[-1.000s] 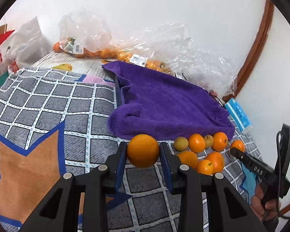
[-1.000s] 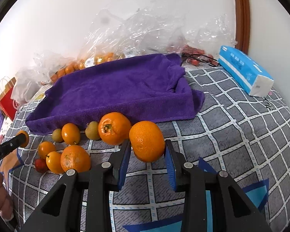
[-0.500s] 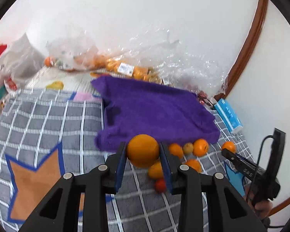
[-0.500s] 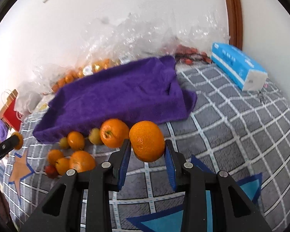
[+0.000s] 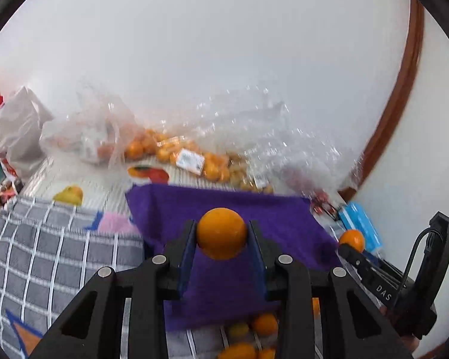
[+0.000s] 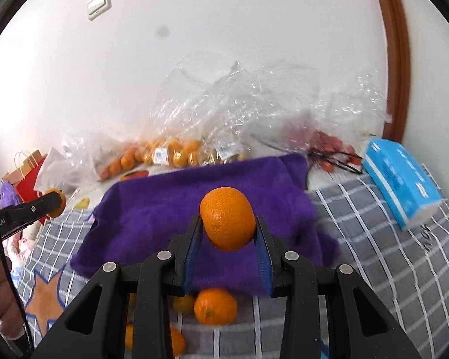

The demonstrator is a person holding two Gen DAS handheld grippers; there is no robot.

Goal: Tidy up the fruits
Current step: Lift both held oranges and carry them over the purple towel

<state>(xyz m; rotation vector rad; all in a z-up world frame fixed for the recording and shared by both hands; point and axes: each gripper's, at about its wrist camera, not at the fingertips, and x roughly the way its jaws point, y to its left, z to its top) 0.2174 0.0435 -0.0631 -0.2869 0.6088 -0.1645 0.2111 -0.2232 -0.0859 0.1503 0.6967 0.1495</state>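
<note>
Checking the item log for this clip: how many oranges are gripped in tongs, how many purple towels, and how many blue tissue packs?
held oranges: 2
purple towel: 1
tissue pack: 1
Total: 4

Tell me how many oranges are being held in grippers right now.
2. One orange is clamped in the left gripper, another orange in the right gripper, both above the purple towel. More loose fruit lies below, partly hidden.
</note>
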